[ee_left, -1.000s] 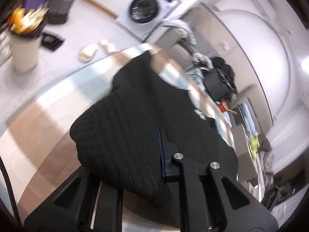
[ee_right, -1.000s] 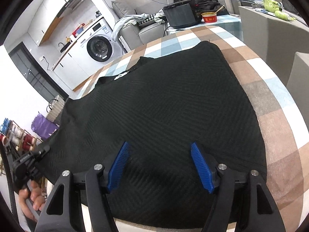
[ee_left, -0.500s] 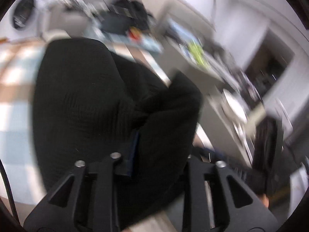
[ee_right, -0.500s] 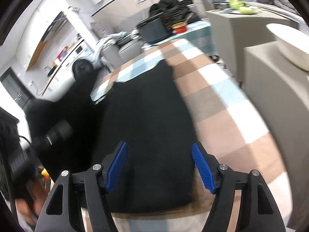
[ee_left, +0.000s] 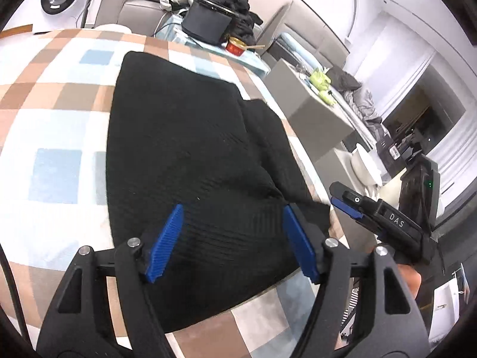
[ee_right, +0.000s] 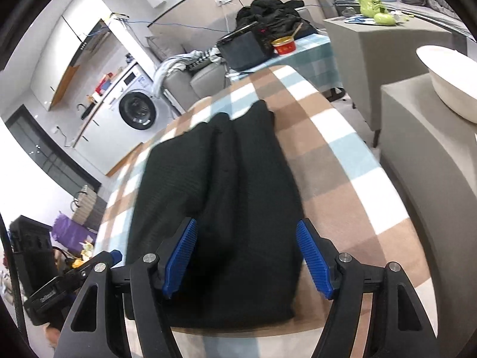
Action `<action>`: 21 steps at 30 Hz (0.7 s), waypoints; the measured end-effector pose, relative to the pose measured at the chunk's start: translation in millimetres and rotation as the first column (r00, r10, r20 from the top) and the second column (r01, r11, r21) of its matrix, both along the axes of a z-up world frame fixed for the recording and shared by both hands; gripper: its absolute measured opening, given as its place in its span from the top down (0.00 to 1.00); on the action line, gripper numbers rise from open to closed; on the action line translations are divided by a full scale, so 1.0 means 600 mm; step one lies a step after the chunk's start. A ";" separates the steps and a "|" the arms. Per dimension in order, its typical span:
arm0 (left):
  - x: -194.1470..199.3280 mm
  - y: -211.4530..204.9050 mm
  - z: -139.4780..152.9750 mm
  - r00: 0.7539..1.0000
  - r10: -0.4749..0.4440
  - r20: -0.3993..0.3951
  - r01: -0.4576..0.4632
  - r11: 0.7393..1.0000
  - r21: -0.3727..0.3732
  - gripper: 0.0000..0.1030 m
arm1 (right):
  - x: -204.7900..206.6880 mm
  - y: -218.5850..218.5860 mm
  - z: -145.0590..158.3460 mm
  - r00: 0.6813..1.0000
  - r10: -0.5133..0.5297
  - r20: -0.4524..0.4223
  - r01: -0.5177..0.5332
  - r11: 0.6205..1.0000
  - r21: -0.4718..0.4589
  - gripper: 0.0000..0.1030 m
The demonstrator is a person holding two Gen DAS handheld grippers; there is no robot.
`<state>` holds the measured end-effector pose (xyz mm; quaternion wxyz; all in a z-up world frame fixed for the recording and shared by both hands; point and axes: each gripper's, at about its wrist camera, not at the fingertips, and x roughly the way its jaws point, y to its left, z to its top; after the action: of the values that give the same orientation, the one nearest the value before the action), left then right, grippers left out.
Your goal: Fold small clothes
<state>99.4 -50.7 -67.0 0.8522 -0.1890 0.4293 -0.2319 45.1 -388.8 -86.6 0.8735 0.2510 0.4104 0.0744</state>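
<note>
The black knit garment (ee_right: 238,208) smears soft along its left edge in the right wrist view — its near hem hides behind the gripper's fingers (ee_right: 179,256). Far left, the other gripper (ee_right: 89,271) is half cut off — only a sliver of hand (ee_right: 50,335) shows.

Behind my checked tablecloth (ee_right: 342,155) I see a white washing machine (ee_right: 137,113), a grey sofa (ee_left: 137,15), a grey cabinet (ee_right: 372,41) and pale walls, brightly lit.
</note>
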 end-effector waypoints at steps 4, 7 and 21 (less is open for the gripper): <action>0.003 0.010 -0.009 1.000 0.020 0.015 -0.021 0.996 0.087 0.34 | 0.006 0.021 0.003 0.998 0.058 0.004 -0.059 0.998 0.022 0.32; 0.013 0.001 -0.038 0.999 0.004 -0.034 0.000 0.994 0.113 0.34 | 0.017 0.053 -0.015 0.988 0.154 -0.030 -0.152 0.987 0.051 0.39; 0.009 -0.034 -0.056 0.999 -0.031 -0.036 0.036 0.990 0.139 0.34 | -0.005 0.040 -0.077 0.965 0.158 -0.212 -0.137 0.985 0.108 0.90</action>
<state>104.7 -71.0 -100.6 0.8519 -0.1257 0.4620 -0.2123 42.2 -364.7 -132.6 0.8024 0.2664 0.5179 0.1300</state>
